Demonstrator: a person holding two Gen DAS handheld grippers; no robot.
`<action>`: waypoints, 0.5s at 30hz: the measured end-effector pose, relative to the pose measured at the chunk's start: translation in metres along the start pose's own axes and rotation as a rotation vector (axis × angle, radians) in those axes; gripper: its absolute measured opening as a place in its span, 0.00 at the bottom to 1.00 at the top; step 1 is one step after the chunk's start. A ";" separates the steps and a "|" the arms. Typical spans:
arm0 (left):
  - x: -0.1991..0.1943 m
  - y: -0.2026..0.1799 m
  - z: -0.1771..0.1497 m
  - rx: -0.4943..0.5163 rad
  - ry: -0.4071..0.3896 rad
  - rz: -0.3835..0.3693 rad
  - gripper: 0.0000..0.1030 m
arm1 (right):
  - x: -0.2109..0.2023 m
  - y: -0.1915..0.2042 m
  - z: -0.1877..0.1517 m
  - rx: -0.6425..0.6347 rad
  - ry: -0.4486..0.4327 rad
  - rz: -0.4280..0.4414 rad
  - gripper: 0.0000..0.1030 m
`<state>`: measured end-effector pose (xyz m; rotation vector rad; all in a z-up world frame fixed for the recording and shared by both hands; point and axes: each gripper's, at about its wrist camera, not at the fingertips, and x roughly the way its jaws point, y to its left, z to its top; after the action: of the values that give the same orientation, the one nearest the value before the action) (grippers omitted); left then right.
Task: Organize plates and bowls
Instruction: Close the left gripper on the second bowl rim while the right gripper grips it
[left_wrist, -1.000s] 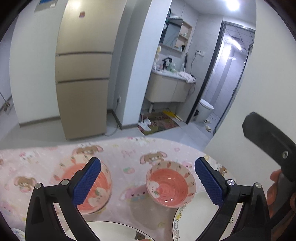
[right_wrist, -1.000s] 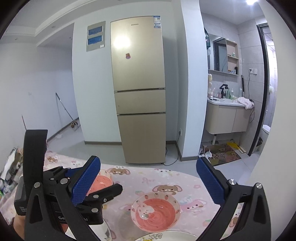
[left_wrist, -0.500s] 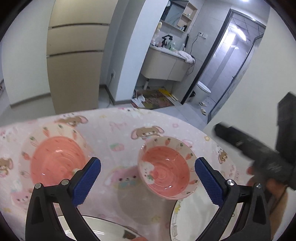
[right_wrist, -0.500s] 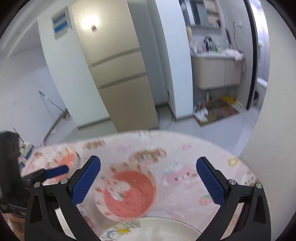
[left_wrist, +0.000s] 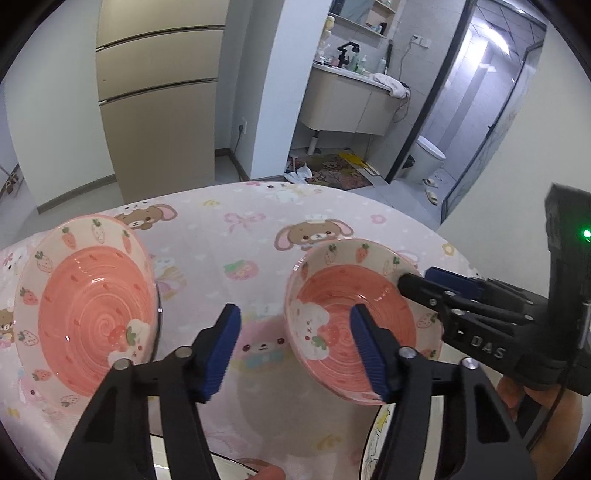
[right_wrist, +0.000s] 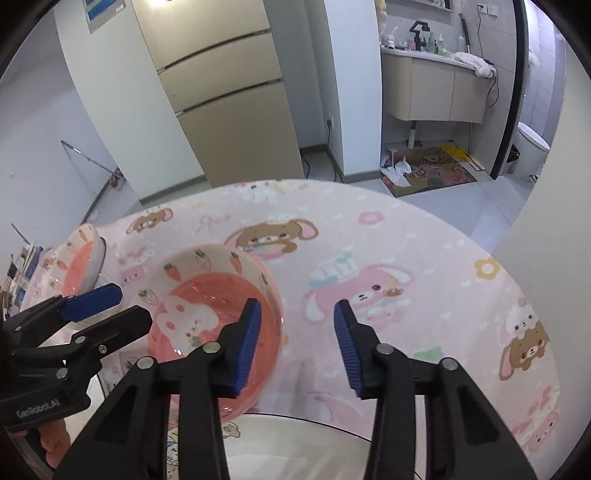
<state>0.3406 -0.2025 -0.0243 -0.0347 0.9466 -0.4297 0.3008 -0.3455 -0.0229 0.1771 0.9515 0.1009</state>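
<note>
Two pink bowls with strawberry and carrot prints stand on a pink cartoon tablecloth. Both grippers are at the right bowl, which also shows in the right wrist view. My left gripper straddles its near left rim, one pad over the inside, jaws closing, pads not touching it. My right gripper straddles the opposite rim, left pad inside the bowl, jaws closing too, with no contact seen. The left bowl stands apart. Each gripper appears in the other's view: right gripper, left gripper.
White plates with cartoon rims lie at the near table edge: one plate under the right gripper, a second plate by the left. A person's hand holds the right gripper. A fridge and a bathroom doorway lie beyond the table.
Both grippers have dropped toward the table and tilted down. Their jaws have narrowed from wide open, and each now straddles a rim of the right bowl.
</note>
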 end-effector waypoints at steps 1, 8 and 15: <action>0.000 -0.002 -0.001 0.006 0.002 0.006 0.55 | 0.001 -0.001 0.000 0.003 0.004 0.007 0.35; 0.004 -0.012 -0.006 0.049 0.035 0.034 0.37 | -0.001 0.001 -0.001 -0.003 0.005 0.015 0.23; 0.026 -0.007 -0.004 -0.022 0.097 0.003 0.29 | 0.006 0.001 -0.003 0.013 0.019 0.039 0.21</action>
<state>0.3484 -0.2181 -0.0458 -0.0321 1.0468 -0.4209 0.3022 -0.3433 -0.0296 0.2069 0.9685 0.1325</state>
